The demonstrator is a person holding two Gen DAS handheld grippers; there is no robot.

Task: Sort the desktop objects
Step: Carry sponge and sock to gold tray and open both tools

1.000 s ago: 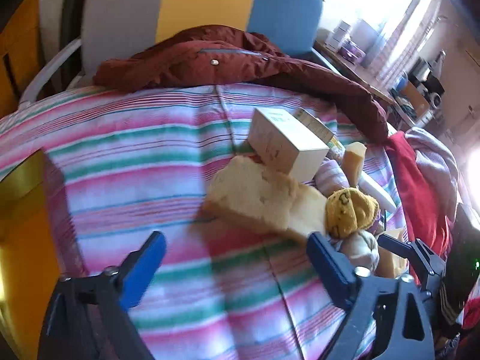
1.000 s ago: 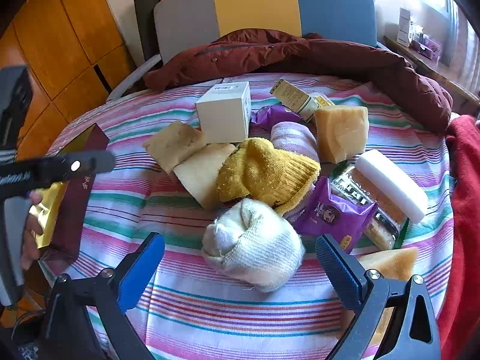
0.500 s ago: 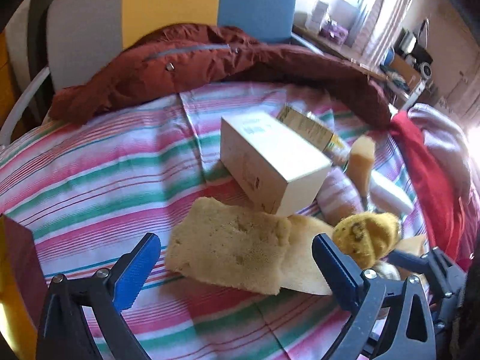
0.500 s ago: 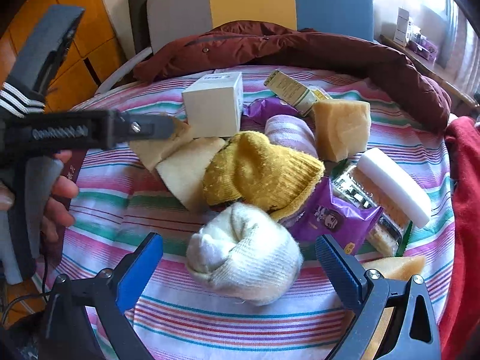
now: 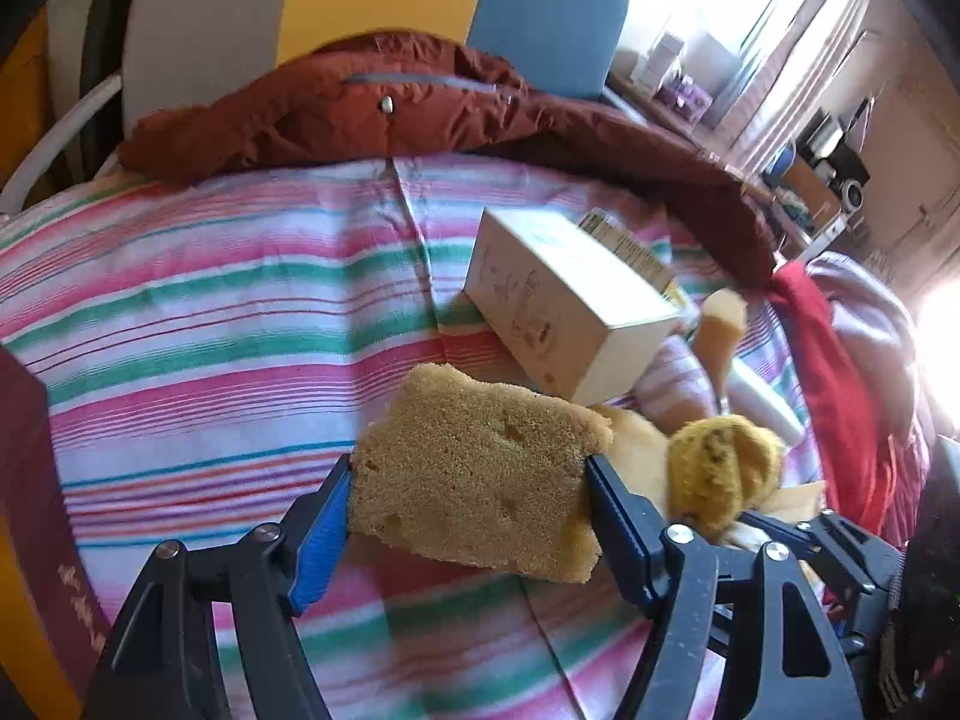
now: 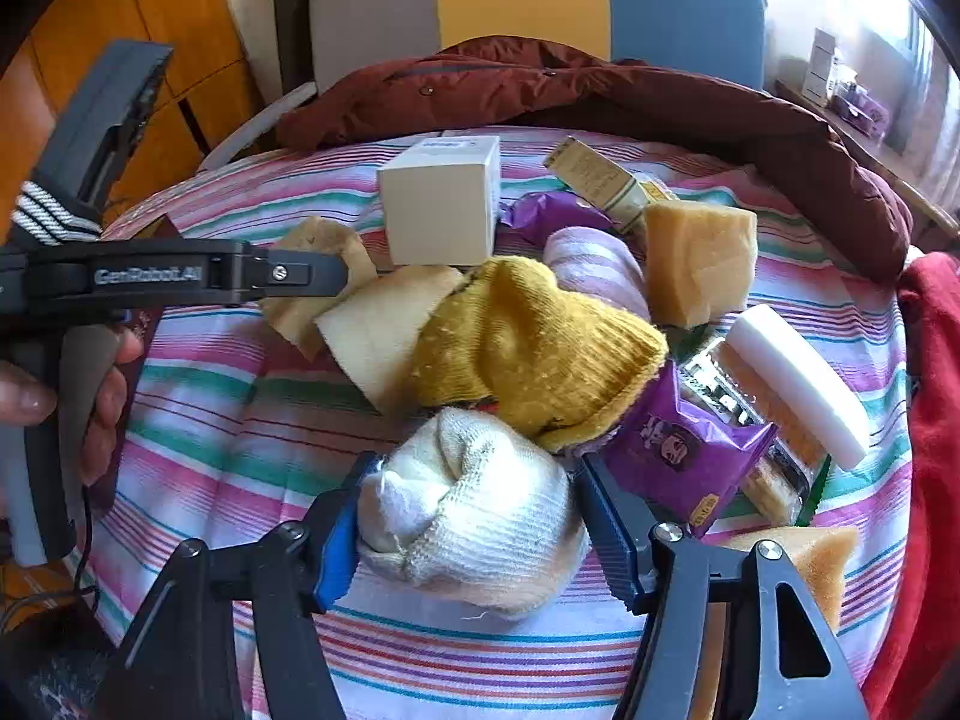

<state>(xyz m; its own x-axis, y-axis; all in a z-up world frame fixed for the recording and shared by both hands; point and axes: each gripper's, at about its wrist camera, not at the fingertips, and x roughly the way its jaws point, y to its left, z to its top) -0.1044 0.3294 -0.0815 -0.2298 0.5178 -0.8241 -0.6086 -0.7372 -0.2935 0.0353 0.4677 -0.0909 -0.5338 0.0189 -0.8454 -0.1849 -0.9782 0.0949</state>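
Note:
My left gripper (image 5: 468, 516) is shut on a tan sponge (image 5: 480, 474) and holds it just above the striped cloth (image 5: 210, 312). My right gripper (image 6: 474, 528) is shut on a rolled white sock (image 6: 474, 522) at the near edge of the pile. Behind the sock lie a mustard-yellow sock (image 6: 534, 348), a second flat sponge (image 6: 384, 330), a white box (image 6: 441, 204), a thick sponge block (image 6: 696, 264), a lilac striped sock (image 6: 594, 270) and purple snack packets (image 6: 684, 450). The left gripper also shows in the right wrist view (image 6: 327, 267).
A dark red jacket (image 6: 600, 96) lies along the back of the cloth. A maroon and gold box (image 5: 30, 510) stands at the left edge. A red cloth (image 6: 936, 420) hangs at the right. A white bar (image 6: 798, 378) rests on a cracker pack. Another sponge (image 6: 798, 558) lies at front right.
Both grippers have moved forward and closed: the left one on the tan sponge, lifting its near edge, and the right one on the white sock.

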